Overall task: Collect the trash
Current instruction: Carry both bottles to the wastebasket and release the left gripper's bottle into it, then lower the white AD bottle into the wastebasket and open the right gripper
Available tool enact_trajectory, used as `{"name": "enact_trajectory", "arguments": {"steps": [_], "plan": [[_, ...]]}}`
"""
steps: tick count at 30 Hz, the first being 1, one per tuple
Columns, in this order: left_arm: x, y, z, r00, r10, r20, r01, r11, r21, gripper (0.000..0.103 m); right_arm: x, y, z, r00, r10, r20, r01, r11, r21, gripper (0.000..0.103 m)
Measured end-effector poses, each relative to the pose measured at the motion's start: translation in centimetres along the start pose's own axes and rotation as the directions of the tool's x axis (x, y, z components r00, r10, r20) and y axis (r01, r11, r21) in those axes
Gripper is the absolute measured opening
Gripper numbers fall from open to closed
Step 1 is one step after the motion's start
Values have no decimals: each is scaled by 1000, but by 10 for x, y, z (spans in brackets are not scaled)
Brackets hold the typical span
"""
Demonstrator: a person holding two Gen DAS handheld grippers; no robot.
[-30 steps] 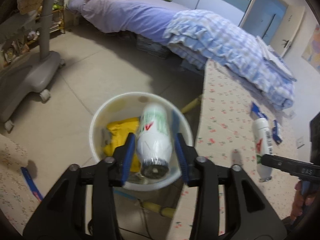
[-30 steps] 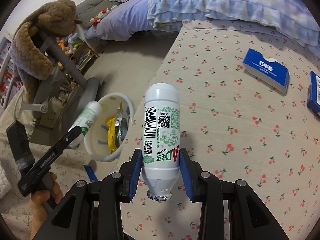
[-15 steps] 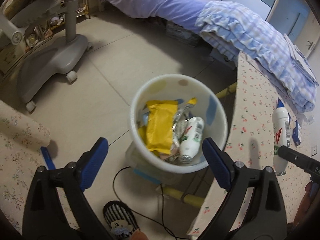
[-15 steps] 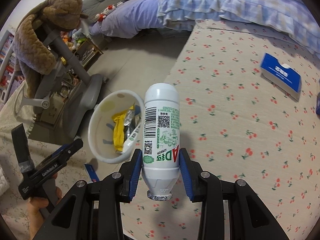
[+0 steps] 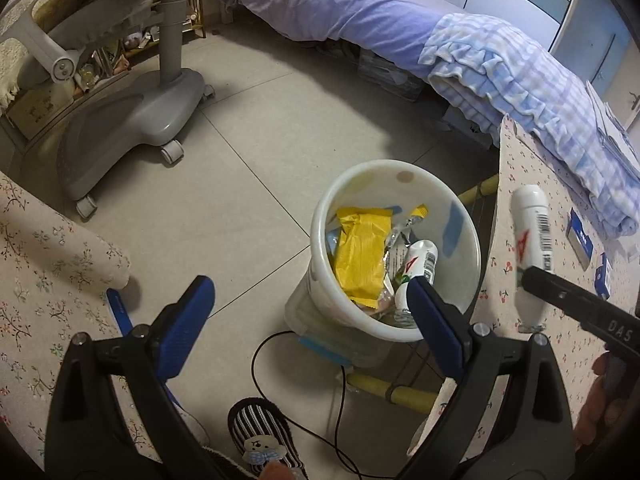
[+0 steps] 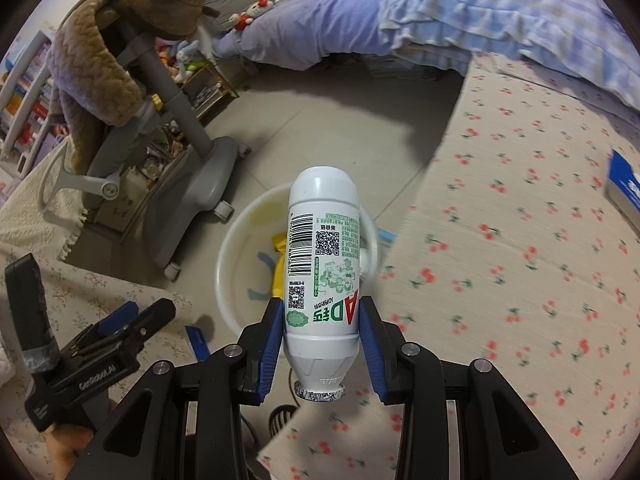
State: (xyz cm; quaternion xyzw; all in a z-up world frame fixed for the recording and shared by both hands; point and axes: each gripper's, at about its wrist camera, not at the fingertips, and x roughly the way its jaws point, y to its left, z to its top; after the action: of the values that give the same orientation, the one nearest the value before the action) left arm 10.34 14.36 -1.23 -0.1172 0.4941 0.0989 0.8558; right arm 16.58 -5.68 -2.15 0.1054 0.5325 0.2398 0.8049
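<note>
Bedroom floor with a white trash bin [image 5: 460, 312] standing beside the edge of a desk [image 6: 520, 260] covered in cherry-print cloth. Left gripper [image 5: 312, 320] hangs above the floor with its blue pads wide apart and nothing between them; its right pad overlaps the bin's near rim in the left wrist view. Inside the bin lie a yellow wrapper [image 5: 362, 252], crumpled foil packets and a white bottle [image 5: 416, 268] resting on its side. Right gripper [image 6: 320, 340] is clamped on a second white bottle [image 6: 323, 264], gripped near its foil-sealed neck, with the rounded base pointing away from the camera, over the bin's opening in the right wrist view. Blue boxes [image 5: 580, 240] lie on the desk. A striped slipper [image 5: 260, 440] and a black cable [image 5: 280, 344] lie on the floor near the bin.
</note>
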Motion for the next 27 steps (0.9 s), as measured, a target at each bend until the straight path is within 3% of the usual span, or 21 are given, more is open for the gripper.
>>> {"name": "enact_trajectory", "arguments": {"steps": [5,7,8,9,20,27], "plan": [[-2,4,2,1000,18,10,-18,1000,-1,96,10,14,6,1000,23,20,-22,999,-29,40],[-2,5,3,1000,21,10,-21,1000,-1,96,10,17,8,999,32,36,-30,999,-41,61],[-1,5,3,1000,21,8,-21,1000,-4,96,10,18,9,999,23,47,-21,999,-38,77],[-1,6,4,1000,19,8,-19,1000,-7,96,7,17,9,997,14,70,-12,999,-32,79],[1,1,2,1000,4,-5,-4,1000,2,97,-13,-8,11,996,-6,92,3,1000,31,79],[0,-10,1,1000,-11,-5,11,1000,23,97,-39,-34,0,992,-64,107,61,998,31,79]]}}
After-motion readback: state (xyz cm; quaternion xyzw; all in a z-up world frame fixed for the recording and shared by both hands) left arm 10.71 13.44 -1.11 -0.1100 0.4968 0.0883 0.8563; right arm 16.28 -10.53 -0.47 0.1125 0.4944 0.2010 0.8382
